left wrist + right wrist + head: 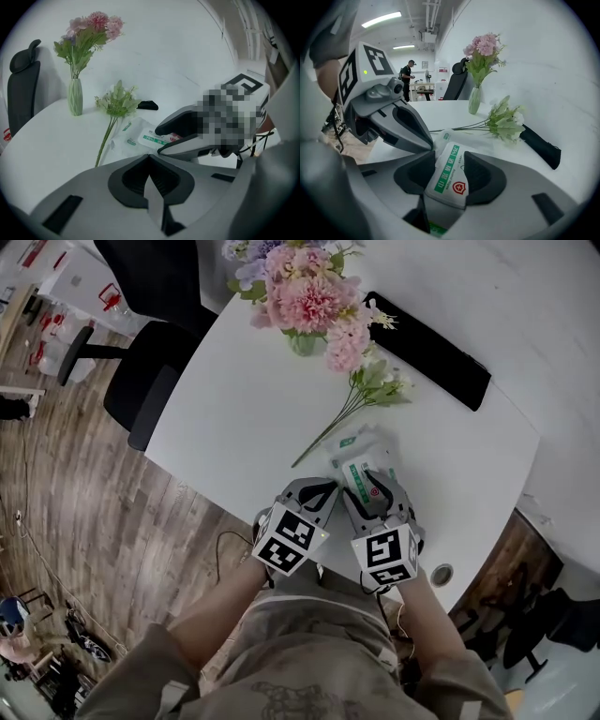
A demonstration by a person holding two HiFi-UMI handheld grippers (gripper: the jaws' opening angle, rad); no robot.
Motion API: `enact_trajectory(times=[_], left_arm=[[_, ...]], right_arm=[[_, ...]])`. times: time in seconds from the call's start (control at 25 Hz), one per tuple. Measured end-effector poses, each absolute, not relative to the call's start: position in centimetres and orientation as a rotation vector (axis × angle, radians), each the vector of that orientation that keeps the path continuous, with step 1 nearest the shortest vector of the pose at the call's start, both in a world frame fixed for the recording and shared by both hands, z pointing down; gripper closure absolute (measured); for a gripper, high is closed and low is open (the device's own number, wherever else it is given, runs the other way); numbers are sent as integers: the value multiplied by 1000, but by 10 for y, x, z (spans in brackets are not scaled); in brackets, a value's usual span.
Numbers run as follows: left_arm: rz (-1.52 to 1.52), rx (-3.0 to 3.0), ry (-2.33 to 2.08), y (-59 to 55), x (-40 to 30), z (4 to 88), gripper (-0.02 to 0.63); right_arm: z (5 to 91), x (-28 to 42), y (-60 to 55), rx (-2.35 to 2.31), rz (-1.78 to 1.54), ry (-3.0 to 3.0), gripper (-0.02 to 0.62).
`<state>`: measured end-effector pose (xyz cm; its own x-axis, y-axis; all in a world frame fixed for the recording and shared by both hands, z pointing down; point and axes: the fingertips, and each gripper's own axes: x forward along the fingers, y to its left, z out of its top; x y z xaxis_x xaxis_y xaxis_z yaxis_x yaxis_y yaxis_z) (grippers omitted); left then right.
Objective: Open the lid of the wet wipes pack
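Observation:
The wet wipes pack (361,457) lies flat on the white table (234,409), white with green print and a red shield mark. My right gripper (375,489) is lowered over its near end. In the right gripper view the pack's lid (447,176) sits between the two dark pads (480,176) of the right gripper (449,157), close to both; I see no squeeze on it. My left gripper (319,491) hangs just left of the pack, its tip beside the pack's left edge. In its own view the left gripper (149,155) has its tips touching with nothing between them.
A loose green flower stem (361,399) lies just beyond the pack. Farther back stand a vase of pink flowers (305,296) and a long black object (427,348). A black office chair (150,371) stands off the table's left edge. A person (408,77) stands far off in the room.

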<state>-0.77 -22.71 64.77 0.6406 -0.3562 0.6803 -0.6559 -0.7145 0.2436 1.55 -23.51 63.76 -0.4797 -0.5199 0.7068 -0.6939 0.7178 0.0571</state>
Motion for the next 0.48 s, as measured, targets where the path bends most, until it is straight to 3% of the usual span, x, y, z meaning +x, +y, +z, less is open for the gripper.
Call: enact_trajectory(times=[0.48], left_arm=[[889,2387,-784,-230,-3,661,589]], right_arm=[[619,12,-234,945,458,-2277,512]])
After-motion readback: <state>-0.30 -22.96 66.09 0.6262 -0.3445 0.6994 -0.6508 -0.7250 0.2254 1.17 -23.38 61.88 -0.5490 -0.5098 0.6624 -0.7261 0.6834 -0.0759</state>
